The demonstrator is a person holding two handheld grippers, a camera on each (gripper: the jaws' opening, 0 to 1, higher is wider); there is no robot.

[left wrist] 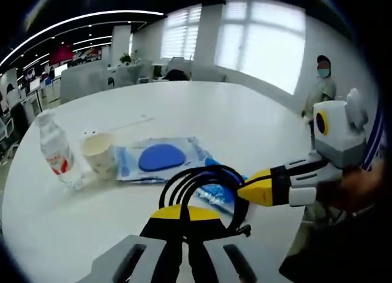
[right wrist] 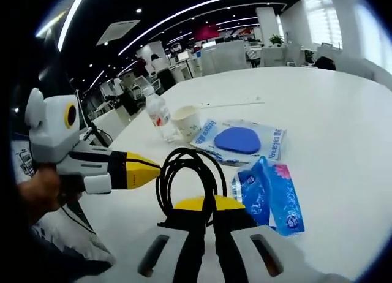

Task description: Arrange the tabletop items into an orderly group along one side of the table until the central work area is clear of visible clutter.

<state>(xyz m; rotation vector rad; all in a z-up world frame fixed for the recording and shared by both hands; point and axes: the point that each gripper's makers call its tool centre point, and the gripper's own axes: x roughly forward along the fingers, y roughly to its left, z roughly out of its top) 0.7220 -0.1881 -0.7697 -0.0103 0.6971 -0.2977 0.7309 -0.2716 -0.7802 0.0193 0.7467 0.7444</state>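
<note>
A coiled black cable (left wrist: pixel 202 182) hangs between both grippers over the white table (left wrist: pixel 245 124). My left gripper (left wrist: pixel 184 212) is shut on the coil's near side. My right gripper (left wrist: pixel 246 190) comes in from the right, its yellow tip pinching the coil's other side. In the right gripper view my right gripper (right wrist: pixel 205 203) is shut on the cable (right wrist: pixel 184 173), and the left gripper (right wrist: pixel 153 168) meets it from the left. Behind the coil stand a water bottle (left wrist: pixel 58 151) and a paper cup (left wrist: pixel 99 153), next to a flat packet with a blue oval (left wrist: pixel 160 157).
A blue-and-pink packet (right wrist: pixel 272 197) lies partly under the coil, beside the flat packet (right wrist: pixel 239 140). The bottle (right wrist: pixel 158 114) and cup (right wrist: pixel 185 122) stand near the table's edge. A person (left wrist: pixel 321 87) stands beyond the far side. Wide bare tabletop (right wrist: pixel 331 111) stretches behind the items.
</note>
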